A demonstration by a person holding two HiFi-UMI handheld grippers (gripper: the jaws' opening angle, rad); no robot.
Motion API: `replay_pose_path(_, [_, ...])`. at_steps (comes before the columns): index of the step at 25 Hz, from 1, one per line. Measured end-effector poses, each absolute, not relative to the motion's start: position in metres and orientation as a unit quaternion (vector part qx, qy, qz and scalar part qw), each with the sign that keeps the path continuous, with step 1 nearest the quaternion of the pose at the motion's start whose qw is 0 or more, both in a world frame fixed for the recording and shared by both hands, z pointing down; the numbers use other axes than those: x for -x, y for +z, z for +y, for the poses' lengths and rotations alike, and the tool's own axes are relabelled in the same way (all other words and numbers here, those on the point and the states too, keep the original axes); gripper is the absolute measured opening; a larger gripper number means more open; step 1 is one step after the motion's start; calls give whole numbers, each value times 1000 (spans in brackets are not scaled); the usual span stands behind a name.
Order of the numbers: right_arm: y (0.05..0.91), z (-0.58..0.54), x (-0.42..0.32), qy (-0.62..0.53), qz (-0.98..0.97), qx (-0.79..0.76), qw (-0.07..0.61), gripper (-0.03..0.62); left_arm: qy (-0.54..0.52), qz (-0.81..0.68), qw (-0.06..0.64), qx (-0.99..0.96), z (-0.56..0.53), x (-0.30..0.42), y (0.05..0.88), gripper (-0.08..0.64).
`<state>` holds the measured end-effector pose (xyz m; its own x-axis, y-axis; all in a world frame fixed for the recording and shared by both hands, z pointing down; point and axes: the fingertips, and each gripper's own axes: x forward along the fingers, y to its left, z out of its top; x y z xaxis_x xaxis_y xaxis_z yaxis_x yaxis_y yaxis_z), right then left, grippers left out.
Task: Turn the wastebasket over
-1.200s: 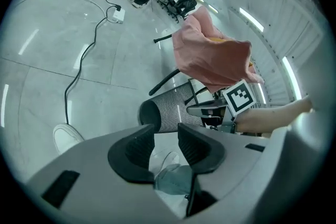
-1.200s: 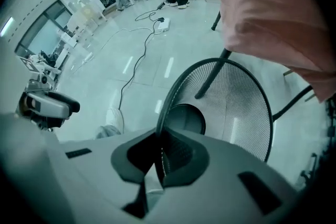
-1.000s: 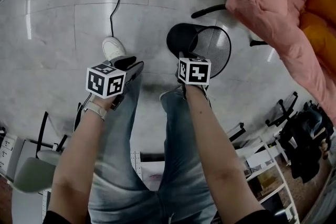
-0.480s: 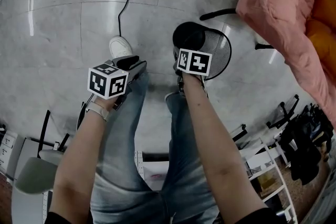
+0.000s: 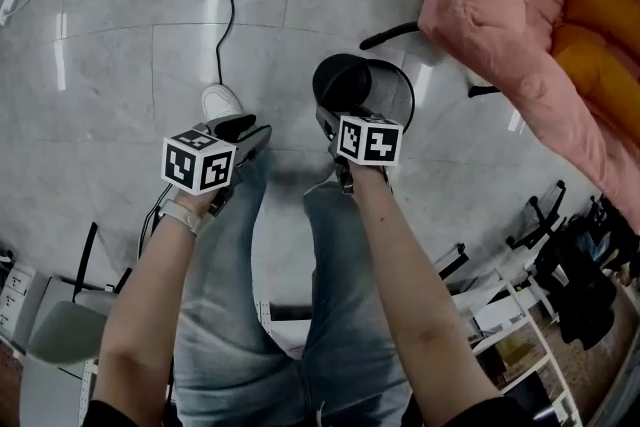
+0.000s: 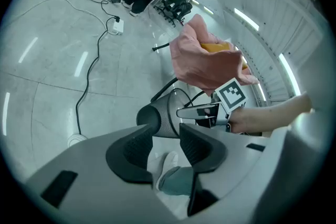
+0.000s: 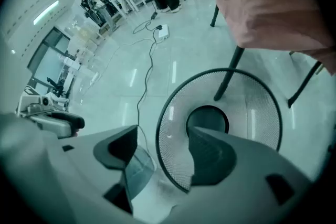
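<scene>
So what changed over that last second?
The right gripper let go of the wastebasket: its jaws are opening, with the rim loose between them. The left gripper, empty and also opening a little, stayed clear of it. The wastebasket stayed on the floor.

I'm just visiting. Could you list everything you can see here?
Black wire-mesh wastebasket: one, black, tilted on the floor, rim between the jaws of the right tongs.
Quilted pink blanket: one, pink, draped upper right.
Orange cushion: one seen, orange, tucked in the blanket.
Black cable: one, black, across the grey floor to a white power strip.
Grey chair seat: one, grey, lower left.
White shoe: one, white, ending a jeans leg.
Left tongs: one, grey, jaws opening, empty.
Right tongs: one, grey, jaws opening.
</scene>
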<state>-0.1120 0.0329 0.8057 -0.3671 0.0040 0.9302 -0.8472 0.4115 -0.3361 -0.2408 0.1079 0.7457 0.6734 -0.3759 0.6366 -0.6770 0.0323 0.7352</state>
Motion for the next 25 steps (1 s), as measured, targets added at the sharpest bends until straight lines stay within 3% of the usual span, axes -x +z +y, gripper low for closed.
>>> replay_pose_path(2, [775, 24, 107, 448, -718, -303, 438, 305, 112, -394, 593, -693, 96, 235, 723, 155])
replay_pose_path(5, [714, 13, 94, 438, -762, -292, 378, 248, 101, -400, 555, -722, 83, 217, 676, 155])
replay_pose_path(7, [662, 10, 79, 433, -788, -279, 336, 177, 105, -394, 524, -748, 80, 197, 636, 153])
replay_pose_path(9, [606, 2, 63, 420, -815, -274, 289, 47, 102, -390, 498, -768, 75, 179, 595, 153])
replay_pose_path(11, [550, -12, 53, 401, -842, -272, 237, 11, 84, -395, 473, -783, 65, 168, 552, 122])
replay_pose_path(17, [386, -22, 13, 362, -885, -264, 127, 9, 54, -438, 397, -805, 54, 130, 404, 26])
replay_pose_path(25, [231, 7, -20, 309, -912, -263, 59, 9, 9, -418, 313, -853, 37, 79, 219, 14])
